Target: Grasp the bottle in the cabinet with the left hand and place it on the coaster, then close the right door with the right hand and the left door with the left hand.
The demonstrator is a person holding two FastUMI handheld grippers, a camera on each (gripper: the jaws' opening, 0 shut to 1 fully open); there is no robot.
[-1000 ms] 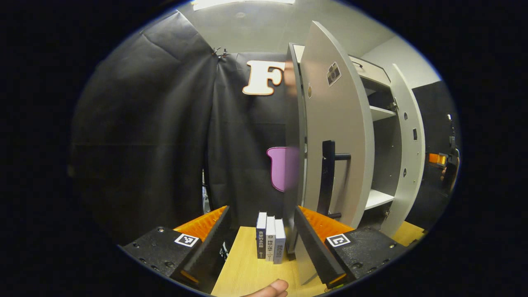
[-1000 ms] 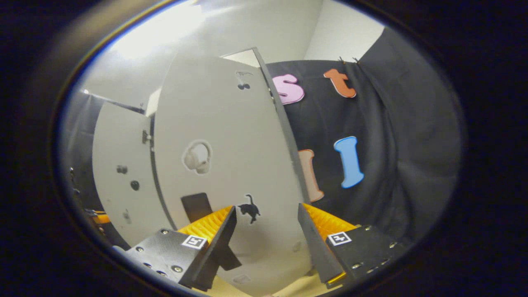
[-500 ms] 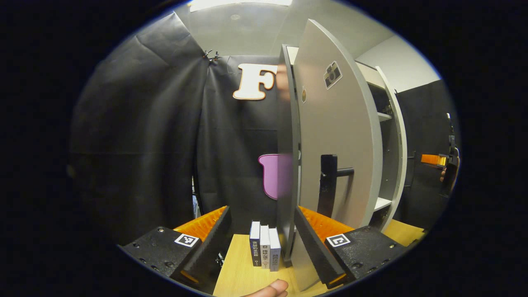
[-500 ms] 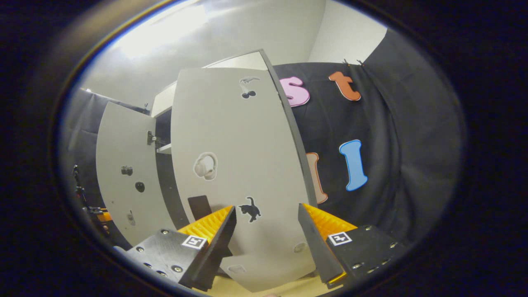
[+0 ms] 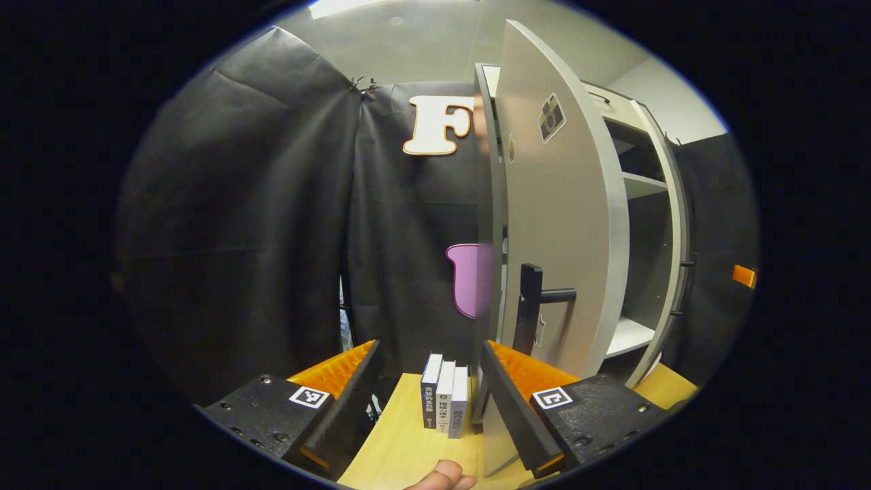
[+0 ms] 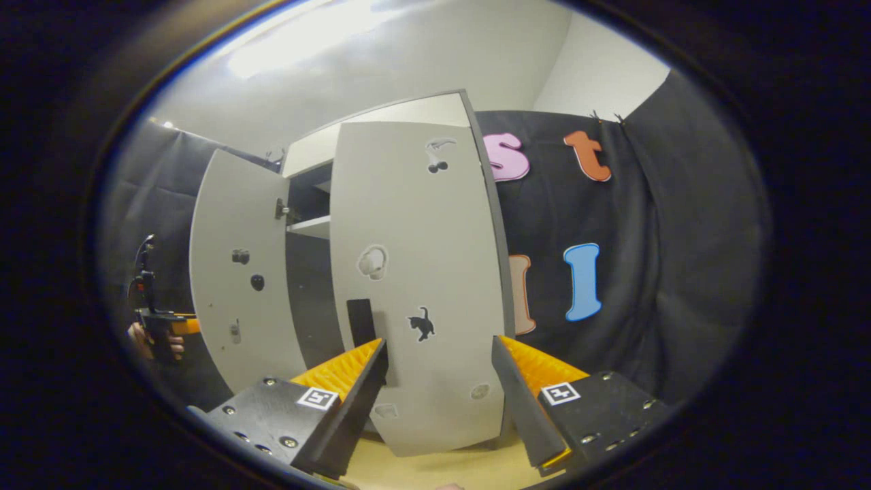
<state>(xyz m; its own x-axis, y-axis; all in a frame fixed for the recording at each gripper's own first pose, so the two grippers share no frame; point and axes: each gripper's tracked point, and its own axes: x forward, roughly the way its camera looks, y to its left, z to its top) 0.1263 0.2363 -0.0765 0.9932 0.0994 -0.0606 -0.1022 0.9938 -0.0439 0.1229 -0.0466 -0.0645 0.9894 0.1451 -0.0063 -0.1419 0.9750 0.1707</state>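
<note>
Presently, grey cabinet (image 6: 401, 122) on the wooden table (image 5: 401, 449), two doors: right door (image 6: 415, 286) nearly closed, left door (image 5: 554, 238) ajar with one black handle (image 5: 534, 306); three books (image 5: 446, 401) left of it; left gripper (image 5: 425, 395) and right gripper (image 6: 439, 391) both spread, empty.

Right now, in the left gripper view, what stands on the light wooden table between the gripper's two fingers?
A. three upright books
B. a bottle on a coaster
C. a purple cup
A: three upright books stand side by side on the light wooden table, beside the grey cabinet door.
</note>
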